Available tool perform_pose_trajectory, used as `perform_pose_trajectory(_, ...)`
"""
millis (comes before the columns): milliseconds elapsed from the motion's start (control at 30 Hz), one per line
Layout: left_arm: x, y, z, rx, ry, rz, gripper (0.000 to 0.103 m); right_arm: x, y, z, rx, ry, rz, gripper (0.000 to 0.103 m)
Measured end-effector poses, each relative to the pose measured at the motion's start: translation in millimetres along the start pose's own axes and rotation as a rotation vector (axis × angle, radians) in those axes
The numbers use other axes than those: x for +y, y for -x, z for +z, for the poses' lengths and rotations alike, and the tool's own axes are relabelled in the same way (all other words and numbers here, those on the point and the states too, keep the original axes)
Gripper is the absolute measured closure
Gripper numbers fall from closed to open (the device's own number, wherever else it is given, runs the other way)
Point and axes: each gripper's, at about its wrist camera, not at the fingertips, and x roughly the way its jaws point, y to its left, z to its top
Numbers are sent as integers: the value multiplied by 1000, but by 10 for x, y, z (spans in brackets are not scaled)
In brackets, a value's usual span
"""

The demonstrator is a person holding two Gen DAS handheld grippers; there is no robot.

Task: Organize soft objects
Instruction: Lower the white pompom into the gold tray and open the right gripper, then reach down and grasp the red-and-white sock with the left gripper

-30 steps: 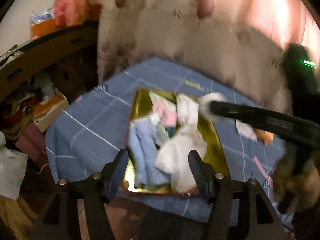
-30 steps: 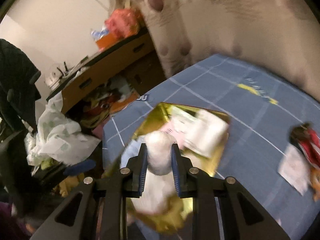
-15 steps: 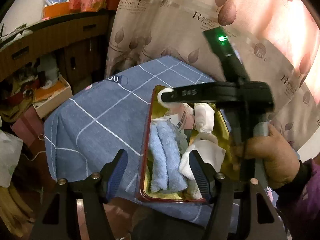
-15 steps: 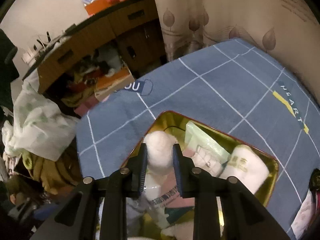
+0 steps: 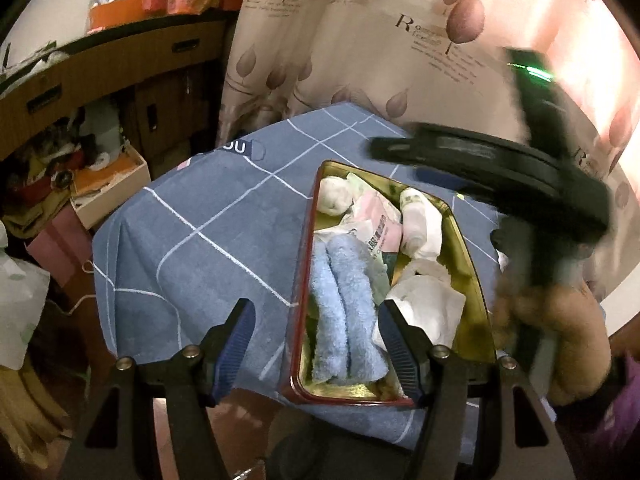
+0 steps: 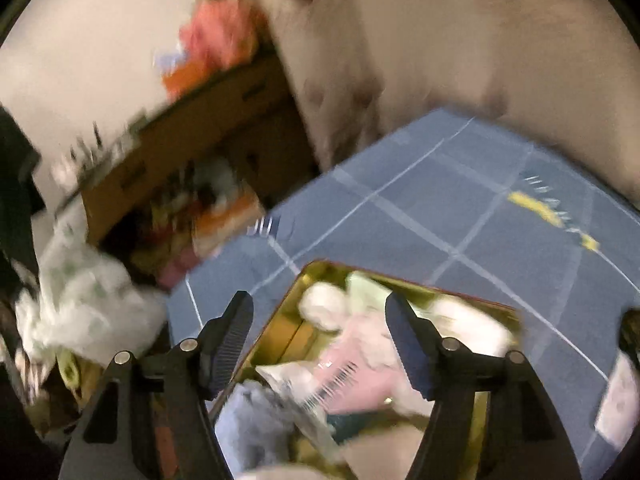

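A gold tin tray (image 5: pixel 466 248) with a red rim sits on the blue checked cloth (image 5: pixel 208 240). It holds a folded light blue towel (image 5: pixel 344 312), a white rolled sock (image 5: pixel 334 196) in its far corner, white cloths (image 5: pixel 424 304) and pink packets (image 5: pixel 376 216). My left gripper (image 5: pixel 316 344) is open and empty over the tray's near end. My right gripper (image 6: pixel 320 344) is open and empty above the tray (image 6: pixel 280 328), over the white roll (image 6: pixel 320 308). The right gripper also shows, blurred, in the left wrist view (image 5: pixel 480 160).
A wooden cabinet (image 5: pixel 100 64) with cluttered shelves stands at the left, with boxes (image 5: pixel 108 188) and a white bag (image 5: pixel 16 304) on the floor. A leaf-print curtain (image 5: pixel 360 40) hangs behind the table. Small items (image 6: pixel 620 392) lie on the cloth at the right.
My right gripper carried the white rolled sock to the tray's far corner, opened and let it go there, and has pulled back. My left gripper stayed open over the tray.
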Motion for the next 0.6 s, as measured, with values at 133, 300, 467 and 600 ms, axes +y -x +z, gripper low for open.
perform_pose_trajectory(133,-85,59,-27,-23,-39,14,38,-302,712,-415,-158,-30,-181,8)
perform_pose_trajectory(300,-174,56,-63,-18,-80,32,38,-961,1434,-1149,-173,-59,-506,4)
perform_pose_trajectory(467,-267,111,-76,-59,-124,62,38,-1877,1935,-1695,-73,-189,-752,4)
perform_pose_trajectory(600,-383,121,-119,-70,-179,83,38,-2535,2216,-2050,-5,-283,-893,4)
